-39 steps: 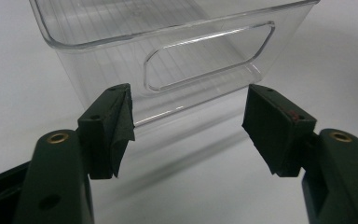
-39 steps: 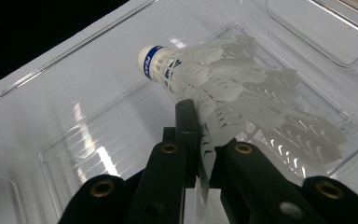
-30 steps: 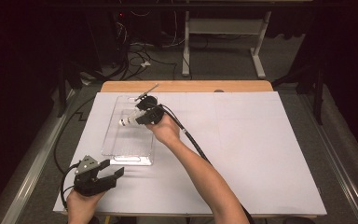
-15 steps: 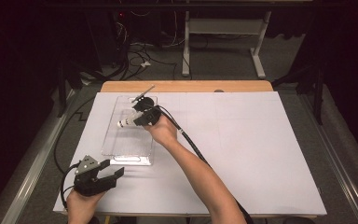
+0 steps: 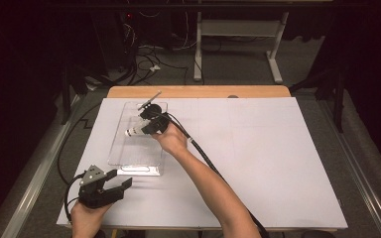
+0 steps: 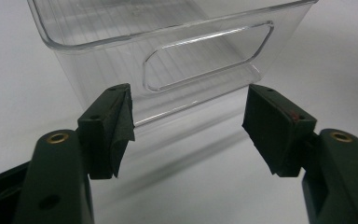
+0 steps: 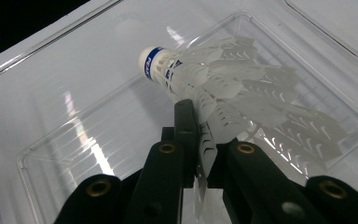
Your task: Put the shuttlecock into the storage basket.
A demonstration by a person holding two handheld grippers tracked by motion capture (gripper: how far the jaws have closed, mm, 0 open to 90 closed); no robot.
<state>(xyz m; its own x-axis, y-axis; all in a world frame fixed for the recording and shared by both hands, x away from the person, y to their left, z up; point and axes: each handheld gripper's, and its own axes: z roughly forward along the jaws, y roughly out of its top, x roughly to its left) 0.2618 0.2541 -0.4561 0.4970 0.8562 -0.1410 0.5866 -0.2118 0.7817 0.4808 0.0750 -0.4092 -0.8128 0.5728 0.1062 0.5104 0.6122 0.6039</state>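
A clear plastic bin [image 5: 129,163] stands on the white table cover at the left. My right gripper [image 5: 149,126] hangs over the bin, shut on the feather skirt of a white shuttlecock [image 5: 135,130]. In the right gripper view the shuttlecock [image 7: 223,88] points its cork with a blue band toward the bin floor [image 7: 98,140], and my right gripper [image 7: 201,135] pinches a feather. My left gripper [image 5: 114,186] rests near the front left corner of the table, open and holding nothing. In the left gripper view its jaws stand wide apart before the bin's handle wall [image 6: 205,60].
A black cable [image 5: 213,168] trails from the right gripper along the forearm. The wooden table edge [image 5: 198,92] runs along the back. A white table frame [image 5: 238,44] and floor cables lie beyond it. The white cover [image 5: 278,163] spreads out to the right.
The right gripper with the shuttlecock has shifted slightly left and toward me over the bin. The left gripper has stayed where it was.
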